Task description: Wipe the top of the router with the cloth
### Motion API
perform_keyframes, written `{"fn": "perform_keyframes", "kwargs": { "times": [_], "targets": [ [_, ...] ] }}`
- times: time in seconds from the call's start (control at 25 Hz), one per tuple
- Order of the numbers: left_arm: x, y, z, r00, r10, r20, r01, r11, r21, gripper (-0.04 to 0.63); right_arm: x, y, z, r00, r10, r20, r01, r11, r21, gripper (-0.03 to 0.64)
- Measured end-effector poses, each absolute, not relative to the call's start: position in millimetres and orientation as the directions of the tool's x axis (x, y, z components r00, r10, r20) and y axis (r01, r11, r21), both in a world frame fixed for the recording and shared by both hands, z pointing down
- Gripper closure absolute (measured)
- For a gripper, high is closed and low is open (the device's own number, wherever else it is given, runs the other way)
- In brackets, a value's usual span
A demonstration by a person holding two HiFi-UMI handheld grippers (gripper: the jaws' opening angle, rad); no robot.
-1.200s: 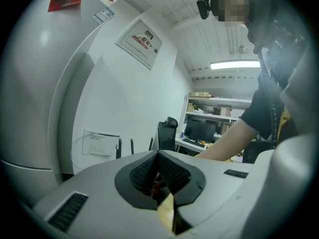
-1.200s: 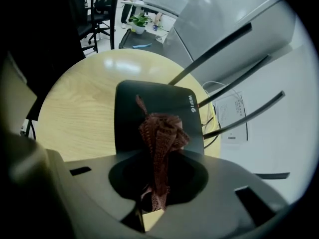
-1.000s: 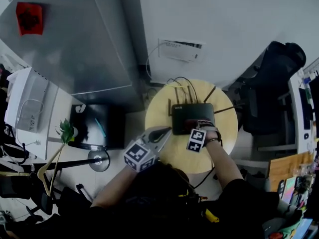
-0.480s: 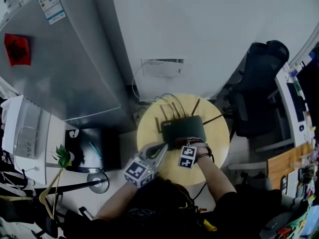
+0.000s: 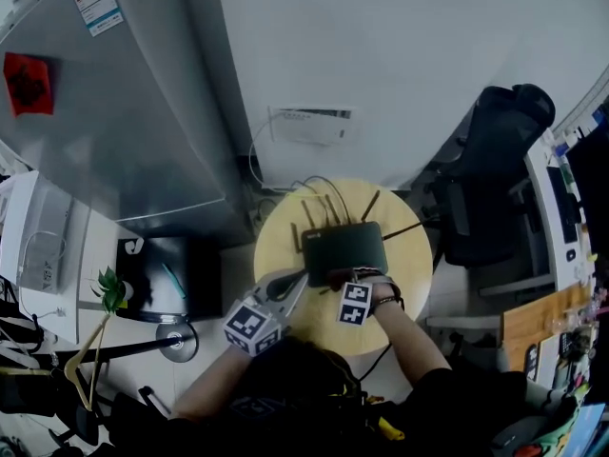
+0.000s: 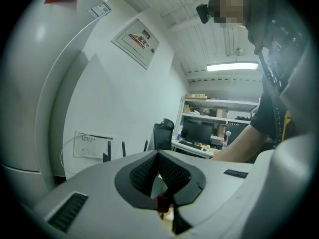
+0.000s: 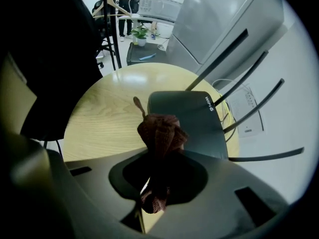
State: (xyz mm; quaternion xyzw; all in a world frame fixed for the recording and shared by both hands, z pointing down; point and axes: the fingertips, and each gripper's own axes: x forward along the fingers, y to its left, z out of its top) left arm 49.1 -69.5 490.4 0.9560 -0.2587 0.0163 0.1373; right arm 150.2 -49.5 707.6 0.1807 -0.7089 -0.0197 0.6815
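Round table (image 5: 407, 272) with a pale wooden top. A flat, dark router (image 5: 344, 249) lies on its rear half, antennas raised along the far edge. Thin cables (image 5: 322, 190) cross the back rim.

The head view is dim and soft all over, with a heavy fisheye bend: the walls and the grey cabinet (image 5: 95, 112) curve toward the edges, and the lower part sinks into near-black. In the left gripper view a ceiling strip lamp (image 6: 233, 66) glares white inside a black round rim. The right gripper view is brighter — a pale sheen lies on the table (image 7: 107, 108), and the cloth (image 7: 160, 133) is sharp, its lower end in shadow.
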Motion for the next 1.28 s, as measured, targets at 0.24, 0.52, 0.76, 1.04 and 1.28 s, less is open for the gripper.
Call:
{"fn": "perform_keyframes", "kwargs": {
  "times": [0.24,0.52,0.76,1.04,1.28],
  "targets": [
    [48,-73,490,0.859,-0.501,0.107,-0.511,-0.821,0.254,0.603,177,-79,679,-0.054,-0.258,0.965,-0.237,0.942,0.239,0.552],
    [28,-78,496,0.811,-0.567,0.142,-0.584,-0.773,0.248,0.603,233,-179,655,0.025,-0.501,0.865,-0.214,0.842,0.494,0.552],
    [8,-84,499,0.765,-0.625,0.151,-0.642,-0.729,0.238,0.603,250,-196,694,0.147,-0.490,0.859,-0.219,0.831,0.511,0.552],
    [15,-84,503,0.801,-0.577,0.159,-0.598,-0.759,0.258,0.603,239,-160,710,0.126,-0.422,0.898,-0.199,0.876,0.440,0.552],
    [31,-84,498,0.839,-0.527,0.136,-0.543,-0.797,0.264,0.603,238,-130,711,0.118,-0.433,0.894,-0.214,0.868,0.449,0.552]
  ]
}}
